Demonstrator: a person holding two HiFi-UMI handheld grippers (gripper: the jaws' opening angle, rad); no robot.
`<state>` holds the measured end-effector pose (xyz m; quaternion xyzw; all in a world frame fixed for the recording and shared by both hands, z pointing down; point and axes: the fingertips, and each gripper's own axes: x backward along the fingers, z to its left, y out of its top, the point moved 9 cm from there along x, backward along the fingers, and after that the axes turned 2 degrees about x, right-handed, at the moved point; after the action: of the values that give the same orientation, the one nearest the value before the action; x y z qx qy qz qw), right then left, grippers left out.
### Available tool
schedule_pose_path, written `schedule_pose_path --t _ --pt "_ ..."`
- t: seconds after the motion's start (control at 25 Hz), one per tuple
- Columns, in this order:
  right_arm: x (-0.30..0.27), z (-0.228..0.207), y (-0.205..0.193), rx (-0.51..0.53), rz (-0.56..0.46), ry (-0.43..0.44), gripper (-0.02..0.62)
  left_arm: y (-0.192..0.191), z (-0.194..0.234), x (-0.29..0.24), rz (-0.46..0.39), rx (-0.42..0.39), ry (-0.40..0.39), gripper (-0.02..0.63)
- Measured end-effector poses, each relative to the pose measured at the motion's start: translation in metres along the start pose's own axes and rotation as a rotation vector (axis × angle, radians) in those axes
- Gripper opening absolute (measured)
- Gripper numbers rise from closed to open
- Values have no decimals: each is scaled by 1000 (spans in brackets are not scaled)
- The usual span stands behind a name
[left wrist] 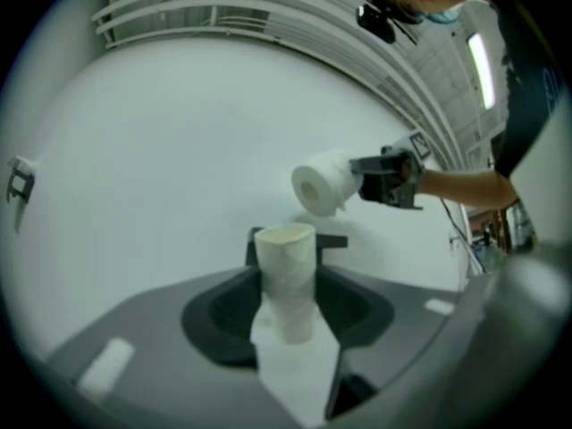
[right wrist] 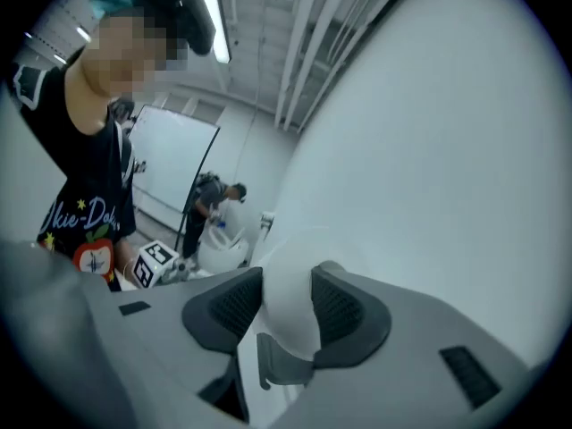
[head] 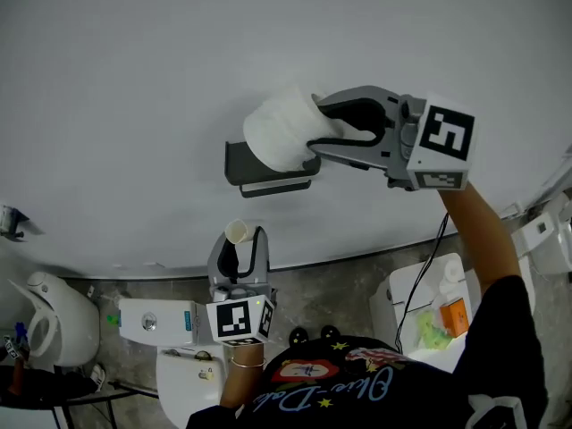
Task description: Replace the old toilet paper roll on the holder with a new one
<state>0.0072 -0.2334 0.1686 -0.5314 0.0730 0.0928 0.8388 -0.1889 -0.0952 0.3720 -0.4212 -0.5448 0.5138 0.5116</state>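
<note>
A full white toilet paper roll (head: 284, 128) hangs in front of the dark grey wall holder (head: 259, 170), and my right gripper (head: 329, 132) is shut on it from the right. The same new roll (right wrist: 288, 315) fills the gap between the right jaws in the right gripper view. Lower down, my left gripper (head: 241, 250) is shut on the nearly bare old roll (head: 237, 232), held upright. In the left gripper view the old roll (left wrist: 288, 280) stands between the jaws with a strip of paper trailing down; the new roll (left wrist: 323, 183) and the holder (left wrist: 332, 239) show beyond.
The white wall (head: 134, 88) fills most of the head view. Below stand a toilet with its cistern (head: 159, 322), another white toilet (head: 54, 324) at the left and a white box with small items (head: 429, 315) at the right. A person (right wrist: 214, 206) stands far off.
</note>
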Motion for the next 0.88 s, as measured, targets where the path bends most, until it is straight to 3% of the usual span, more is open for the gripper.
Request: schedule_pose_path --t 0.16,0.44,0.72,0.88 --pt "44 32 -28 -120 -249 -117 179 2 -7 -8 4 -36 -34 186" --pt "78 81 -103 -306 -397 -273 179 1 -12 -15 25 -50 -48 186" --pt "69 107 -178 -497 -402 -348 179 -2 -18 -13 54 -61 -50 186" --pt "48 105 -214 -585 -385 -329 179 -4 -19 -8 74 -69 -46 186"
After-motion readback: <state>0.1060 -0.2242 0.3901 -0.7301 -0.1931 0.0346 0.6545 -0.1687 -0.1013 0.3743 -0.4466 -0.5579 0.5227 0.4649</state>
